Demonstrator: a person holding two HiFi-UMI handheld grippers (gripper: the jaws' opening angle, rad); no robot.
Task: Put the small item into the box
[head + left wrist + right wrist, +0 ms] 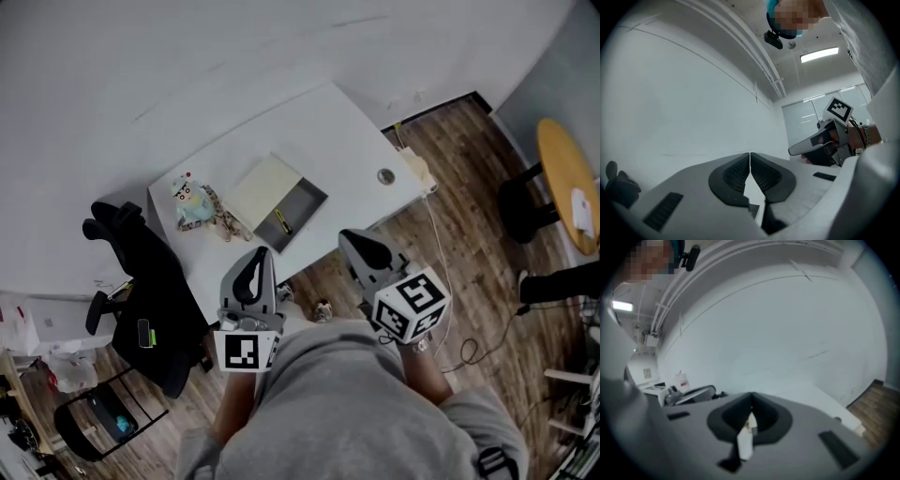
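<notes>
An open shallow box (292, 208) with its pale lid (265, 185) folded back lies on the white table (347, 131). A small yellow and black item (282, 222) lies inside the box. A colourful soft toy (191, 201) rests on the table to the box's left. Both grippers are held close to my body, off the table's front edge and raised towards the wall. My left gripper (260, 252) (750, 155) is shut and holds nothing. The right gripper (348, 235) (751, 407) is also shut and holds nothing; its marker cube (839, 109) shows in the left gripper view.
A black office chair (141, 272) stands at the table's left end. The table has a round cable hole (385, 175), and a cable (441, 281) runs over the wooden floor. A round yellow table (567, 183) stands at far right, clutter (56, 375) at bottom left.
</notes>
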